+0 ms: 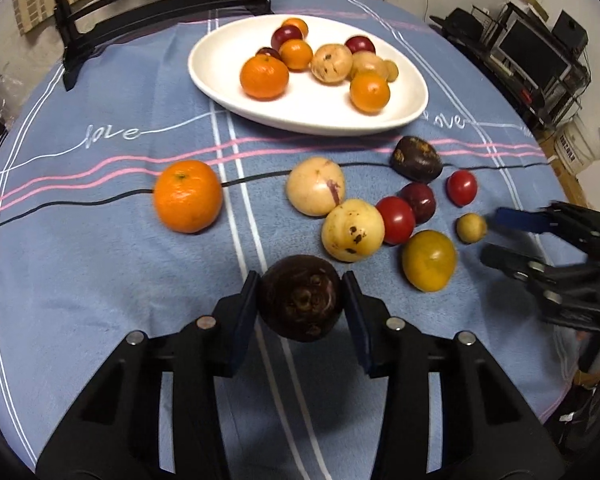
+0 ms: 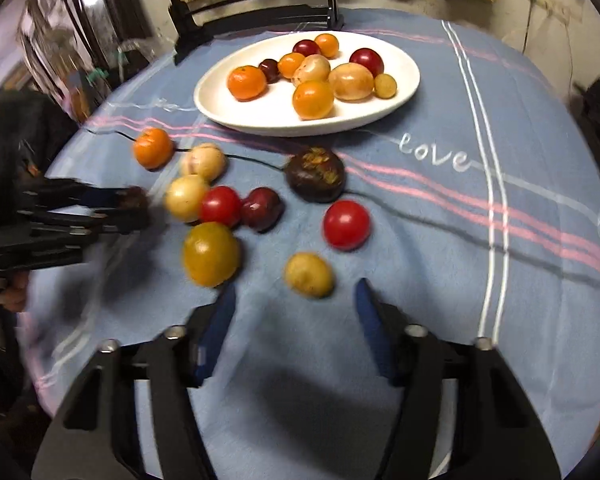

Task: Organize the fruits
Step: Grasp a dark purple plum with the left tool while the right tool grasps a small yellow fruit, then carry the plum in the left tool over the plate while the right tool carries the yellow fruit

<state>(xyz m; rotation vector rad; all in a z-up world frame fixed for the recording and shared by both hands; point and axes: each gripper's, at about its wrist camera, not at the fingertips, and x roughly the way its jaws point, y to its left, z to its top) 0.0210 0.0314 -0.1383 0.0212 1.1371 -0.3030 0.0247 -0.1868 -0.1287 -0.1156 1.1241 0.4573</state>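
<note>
My left gripper [image 1: 302, 294] is shut on a dark purple round fruit [image 1: 300, 298], held just above the blue tablecloth. It shows at the left of the right wrist view [image 2: 134, 210]. My right gripper [image 2: 294, 300] is open and empty, its jaws wide apart just short of a small yellow fruit [image 2: 309, 274]. It shows in the left wrist view [image 1: 486, 236] beside that fruit [image 1: 471, 227]. A white oval plate [image 1: 220, 80] at the back holds several oranges, plums and pale fruits. Loose fruits lie in front of it: an orange [image 1: 188, 196], two pale fruits, red tomatoes, a dark fruit [image 1: 417, 159].
A yellow-green fruit [image 2: 211, 254] lies left of my right gripper's left finger. A red tomato [image 2: 346, 225] lies just beyond the small yellow fruit. A black stand [image 1: 72, 40] stands at the table's far edge. Shelves with electronics [image 1: 540, 52] are off to the right.
</note>
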